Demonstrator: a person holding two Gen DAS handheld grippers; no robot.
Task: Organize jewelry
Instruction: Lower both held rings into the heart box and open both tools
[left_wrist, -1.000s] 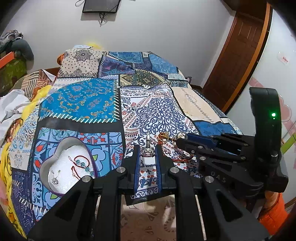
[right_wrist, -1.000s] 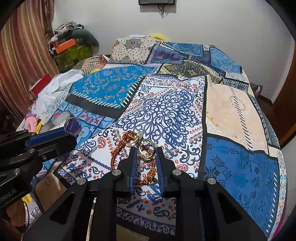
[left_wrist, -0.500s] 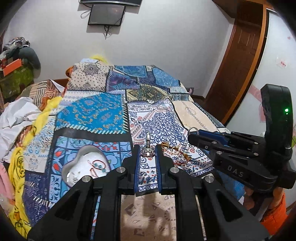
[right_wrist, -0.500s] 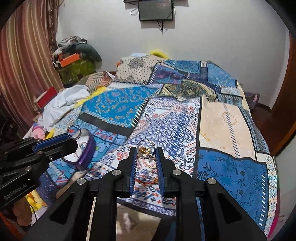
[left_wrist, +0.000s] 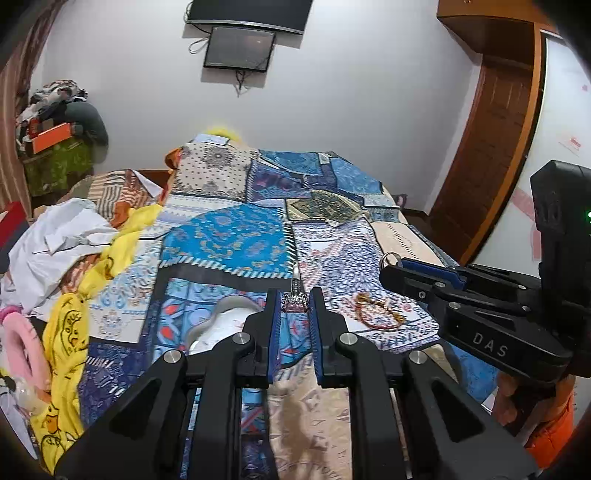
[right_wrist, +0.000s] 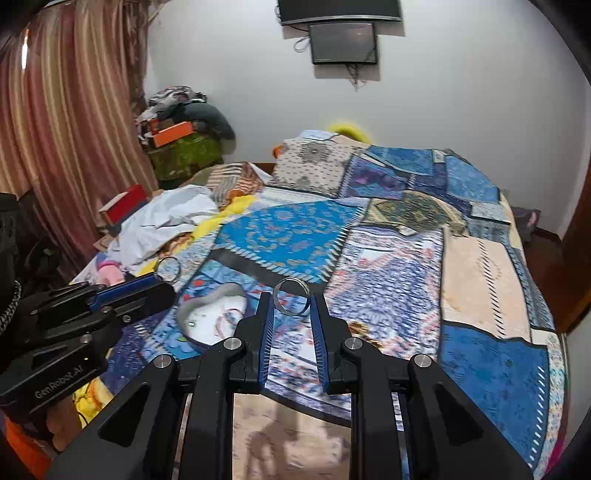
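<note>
Bed: the patchwork bedspread (right_wrist: 480, 280) serves as the work surface, so all the loose jewelry lies on it.
Heart-shaped box: the white-lined box (right_wrist: 207, 314) lies open on the bedspread just ahead of both grippers, low and left of the right one. It looks like the place where pieces are gathered; a few small ones already lie inside, too blurred to name.
Right gripper: the right gripper (right_wrist: 291, 302) has its jaws drawn narrow on a silver ring (right_wrist: 291, 301), pinched at the tips and held above the bedspread.
Left gripper: the left gripper (left_wrist: 293, 301) is likewise closed narrow, on a second ring (left_wrist: 294, 295) with a dark setting.
Ring held by right: it stands on edge, its hole facing the camera, with no long axis to speak of.
Ring held by left: edge-on to its own camera, it runs tall and thin, pointing up and away from the tips.
Left behind: gold and red pieces (left_wrist: 376, 314) lie on the bedspread near the right gripper, not yet collected.
</note>
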